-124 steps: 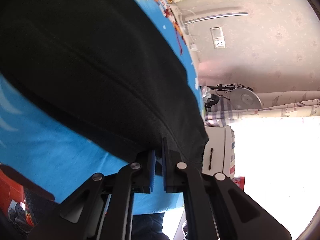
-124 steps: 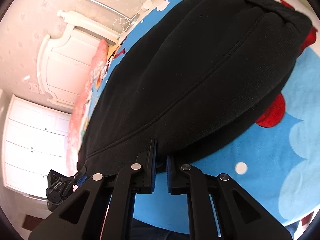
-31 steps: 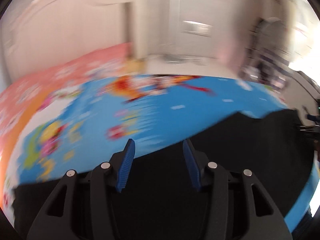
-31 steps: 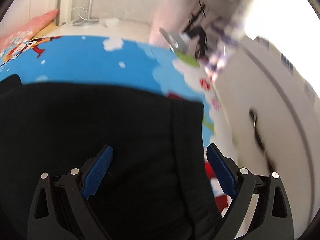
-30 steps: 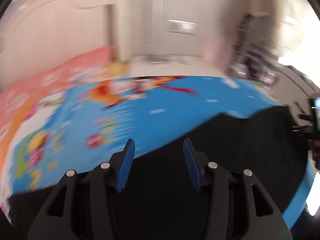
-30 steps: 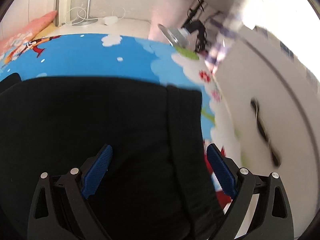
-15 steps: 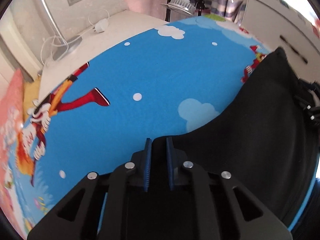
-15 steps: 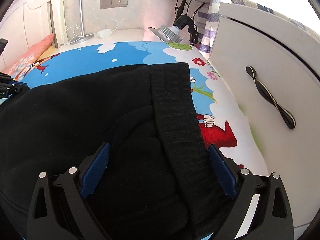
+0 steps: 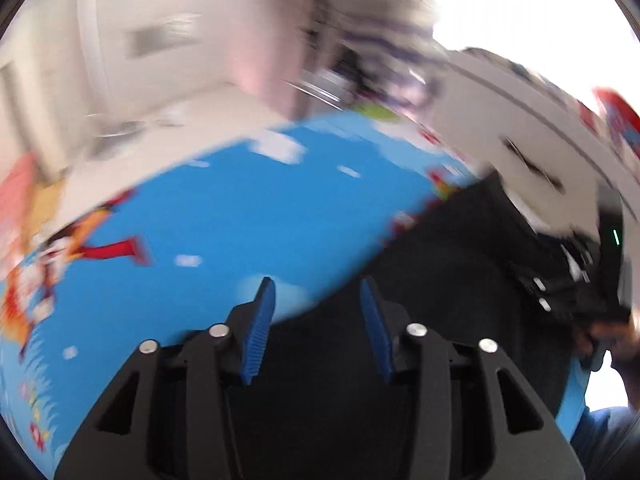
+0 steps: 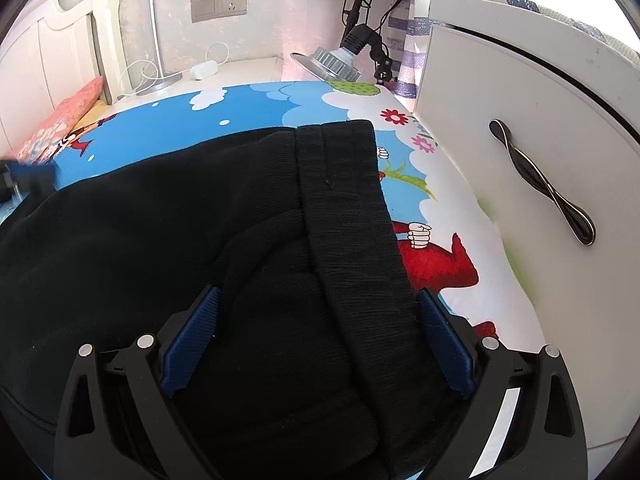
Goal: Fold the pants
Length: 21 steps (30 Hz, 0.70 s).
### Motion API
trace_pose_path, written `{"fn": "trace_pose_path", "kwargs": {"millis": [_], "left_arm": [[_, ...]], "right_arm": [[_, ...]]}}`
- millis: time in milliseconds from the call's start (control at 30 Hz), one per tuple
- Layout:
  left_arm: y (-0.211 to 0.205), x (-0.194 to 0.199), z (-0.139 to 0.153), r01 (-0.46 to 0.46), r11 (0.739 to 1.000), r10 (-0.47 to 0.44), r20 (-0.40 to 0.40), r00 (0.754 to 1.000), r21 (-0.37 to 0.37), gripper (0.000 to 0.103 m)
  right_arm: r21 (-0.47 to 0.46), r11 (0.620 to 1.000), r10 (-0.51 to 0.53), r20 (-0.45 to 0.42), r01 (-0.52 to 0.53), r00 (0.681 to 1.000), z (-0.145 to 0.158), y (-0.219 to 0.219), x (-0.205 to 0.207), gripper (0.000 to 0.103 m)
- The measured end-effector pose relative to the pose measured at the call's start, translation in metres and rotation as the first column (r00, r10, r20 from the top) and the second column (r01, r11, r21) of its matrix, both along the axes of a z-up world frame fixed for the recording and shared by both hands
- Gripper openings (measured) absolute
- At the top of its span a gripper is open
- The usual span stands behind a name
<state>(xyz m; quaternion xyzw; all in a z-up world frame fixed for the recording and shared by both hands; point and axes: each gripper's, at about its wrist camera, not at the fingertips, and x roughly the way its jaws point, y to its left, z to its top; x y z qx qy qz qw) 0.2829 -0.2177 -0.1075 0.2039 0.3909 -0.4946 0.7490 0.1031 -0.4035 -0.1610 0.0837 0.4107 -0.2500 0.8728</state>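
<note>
while the black pants (image 10: 168, 232) lie folded on the cartoon bedsheet (image 10: 248, 108), a white cabinet (image 10: 532, 128) stands close by their waistband (image 10: 348, 216) (its handle faces the bed). the right gripper (image 10: 316, 332) hangs spread wide over the fabric, pinching nothing. the left gripper (image 9: 316, 320) is opening at the pants' edge, empty, blue sheet free beyond it.

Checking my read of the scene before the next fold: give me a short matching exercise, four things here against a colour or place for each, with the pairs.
Things:
1. pants
2. bed sheet
3. drawer handle
4. wall socket

Descriptions:
A. on the white cabinet front
B. black
C. blue with cartoon prints
D. on the wall behind the bed

Pairs: 1-B, 2-C, 3-A, 4-D
</note>
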Motion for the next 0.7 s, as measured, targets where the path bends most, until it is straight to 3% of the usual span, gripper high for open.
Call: {"fn": "trace_pose_path", "kwargs": {"millis": [33, 100, 200, 233, 267, 300, 333, 367, 433, 467, 500, 533, 567, 633, 667, 700], "left_arm": [[-0.013, -0.008, -0.010, 0.031, 0.999, -0.031, 0.003, 0.999, 0.031, 0.035], [-0.029, -0.001, -0.033, -0.047, 0.992, 0.041, 0.046, 0.998, 0.120, 0.036], [-0.028, 0.019, -0.034, -0.125, 0.990, 0.126, 0.000, 0.992, 0.064, 0.041], [-0.024, 0.022, -0.026, -0.189, 0.981, 0.188, 0.022, 0.982, 0.039, 0.044], [-0.015, 0.032, -0.014, -0.293, 0.956, 0.293, 0.050, 0.955, -0.012, 0.052], [-0.004, 0.038, -0.005, -0.358, 0.932, 0.360, 0.023, 0.933, -0.056, 0.053], [0.015, 0.051, 0.003, -0.428, 0.899, 0.425, -0.053, 0.904, -0.096, 0.052], [0.028, 0.055, 0.007, -0.454, 0.883, 0.445, -0.096, 0.890, -0.115, 0.050], [0.048, 0.057, 0.012, -0.449, 0.882, 0.428, -0.155, 0.890, -0.141, 0.033], [0.054, 0.059, 0.009, -0.438, 0.890, 0.411, -0.193, 0.891, -0.124, 0.022], [0.058, 0.060, 0.004, -0.422, 0.900, 0.389, -0.239, 0.890, -0.106, 0.020], [0.058, 0.059, -0.007, -0.361, 0.928, 0.316, -0.319, 0.894, -0.092, 0.020], [0.054, 0.052, -0.015, -0.318, 0.944, 0.270, -0.345, 0.899, -0.088, 0.021], [0.049, 0.046, -0.029, -0.339, 0.941, 0.321, -0.258, 0.911, -0.025, 0.021], [0.053, 0.056, -0.039, -0.373, 0.927, 0.357, -0.246, 0.901, -0.023, 0.001], [0.061, 0.066, -0.043, -0.380, 0.922, 0.346, -0.274, 0.897, -0.080, 0.002]], "right_arm": [[0.001, 1.000, 0.000, 0.000, 0.000, 1.000, 0.000, 0.000, 0.000, 0.092], [-0.002, 1.000, -0.001, -0.001, 0.001, 1.000, 0.000, 0.000, 0.000, 0.092], [-0.008, 1.000, -0.003, -0.003, 0.003, 1.000, 0.000, 0.001, -0.001, 0.092], [-0.012, 1.000, -0.005, -0.003, 0.005, 1.000, 0.000, 0.001, -0.001, 0.092], [-0.014, 1.000, -0.006, -0.004, 0.005, 1.000, 0.000, 0.001, -0.002, 0.092], [-0.016, 1.000, -0.005, -0.004, 0.005, 1.000, 0.000, 0.001, -0.002, 0.092], [-0.015, 1.000, -0.005, -0.004, 0.005, 1.000, 0.000, 0.001, -0.002, 0.092], [-0.014, 1.000, -0.005, -0.003, 0.005, 1.000, 0.000, 0.001, -0.002, 0.092], [-0.014, 1.000, -0.007, -0.003, 0.007, 1.000, 0.000, 0.001, -0.002, 0.092], [-0.015, 1.000, -0.007, -0.003, 0.007, 1.000, 0.000, 0.001, -0.002, 0.092], [-0.017, 1.000, -0.008, -0.004, 0.008, 1.000, 0.000, 0.002, -0.002, 0.092], [-0.018, 1.000, -0.008, -0.004, 0.008, 1.000, 0.000, 0.002, -0.002, 0.092], [-0.019, 1.000, -0.009, -0.003, 0.009, 1.000, 0.000, 0.002, -0.003, 0.092], [-0.020, 1.000, -0.009, -0.004, 0.009, 1.000, 0.000, 0.002, -0.003, 0.092], [-0.024, 1.000, -0.006, -0.006, 0.006, 1.000, 0.000, 0.002, -0.003, 0.092], [-0.027, 1.000, -0.003, -0.007, 0.003, 1.000, 0.000, 0.002, -0.003, 0.092]]}}
